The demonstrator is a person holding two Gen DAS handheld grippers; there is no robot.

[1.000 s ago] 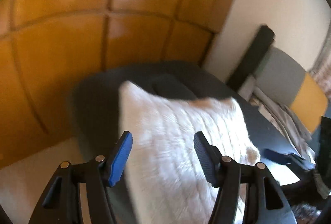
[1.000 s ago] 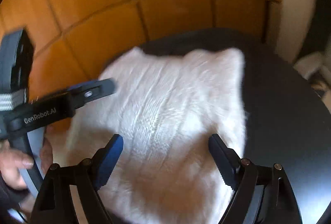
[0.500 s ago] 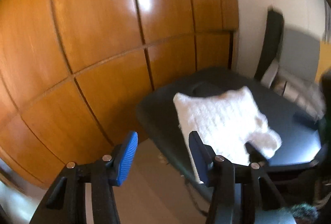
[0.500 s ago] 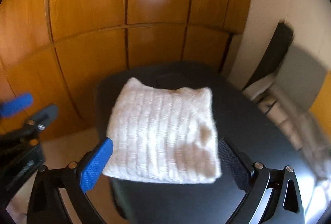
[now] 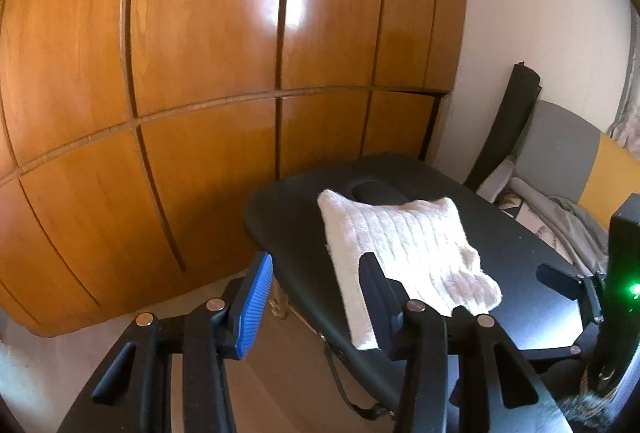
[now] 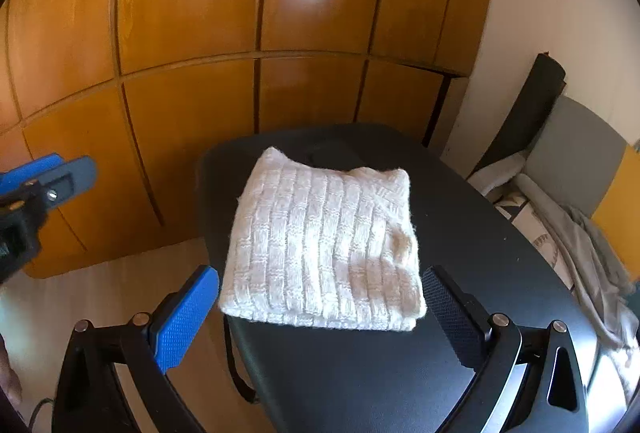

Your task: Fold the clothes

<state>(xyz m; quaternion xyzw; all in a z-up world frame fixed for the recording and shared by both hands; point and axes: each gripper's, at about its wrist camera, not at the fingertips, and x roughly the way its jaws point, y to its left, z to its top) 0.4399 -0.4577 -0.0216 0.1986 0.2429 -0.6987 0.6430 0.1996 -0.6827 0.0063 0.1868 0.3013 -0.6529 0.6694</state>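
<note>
A folded white knitted sweater [image 6: 324,241] lies flat on the near end of a black padded table [image 6: 460,257]; the left wrist view shows the sweater [image 5: 400,241] from the side. My left gripper [image 5: 316,297] hovers off the table's left edge, above the floor, its jaws closing with nothing between them. My right gripper [image 6: 324,313] stands wide open, pulled back above the table's near part, with the sweater lying ahead of and beyond its fingertips, untouched. The left gripper's tip [image 6: 48,177] shows at the left of the right wrist view.
Orange wooden wardrobe doors [image 6: 240,33] stand close behind the table. A chair with grey and yellow padding [image 6: 580,153] and crumpled grey cloth [image 6: 576,241] sit to the right. Pale floor [image 6: 120,285] lies left of the table.
Both grippers have drawn back and risen from the sweater, which now lies folded alone on the table. The right jaws spread wider; the left jaws narrowed.
</note>
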